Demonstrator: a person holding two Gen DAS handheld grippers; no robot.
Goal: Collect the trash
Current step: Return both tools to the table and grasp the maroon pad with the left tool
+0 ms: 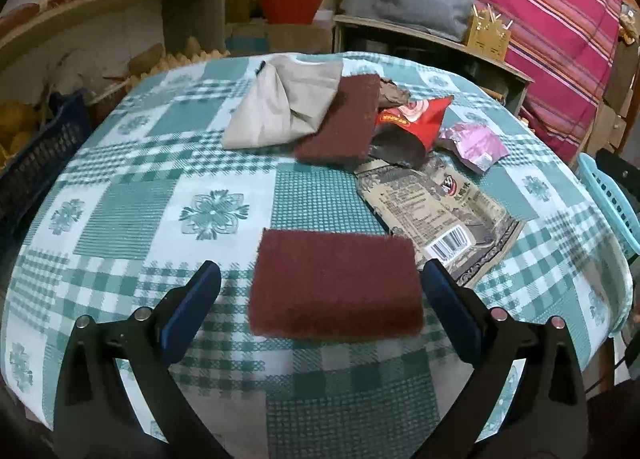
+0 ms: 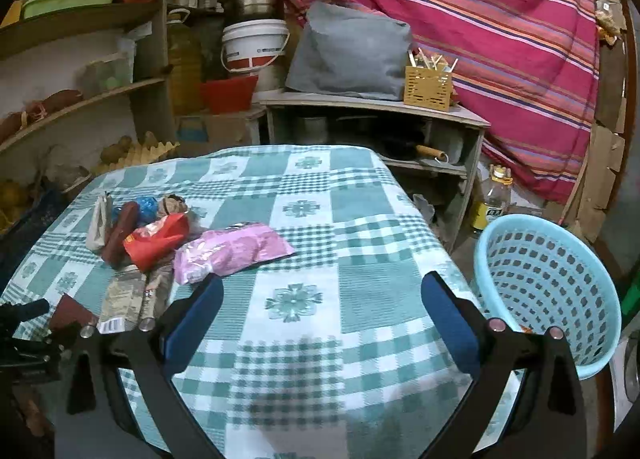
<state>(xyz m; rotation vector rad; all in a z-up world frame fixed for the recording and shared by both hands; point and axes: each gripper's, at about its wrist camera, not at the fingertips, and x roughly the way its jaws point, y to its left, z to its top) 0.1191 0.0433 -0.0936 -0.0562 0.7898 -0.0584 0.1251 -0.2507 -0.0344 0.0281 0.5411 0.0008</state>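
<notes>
My left gripper, jaws wide and empty, frames a flat maroon scouring pad; my right gripper, equally open, faces the pink foil wrapper

Your left tongs stand spread wide over the table, a maroon scouring pad lying flat between the fingers. Beyond it lie a tan printed wrapper, a red snack bag and a pink wrapper.
</notes>
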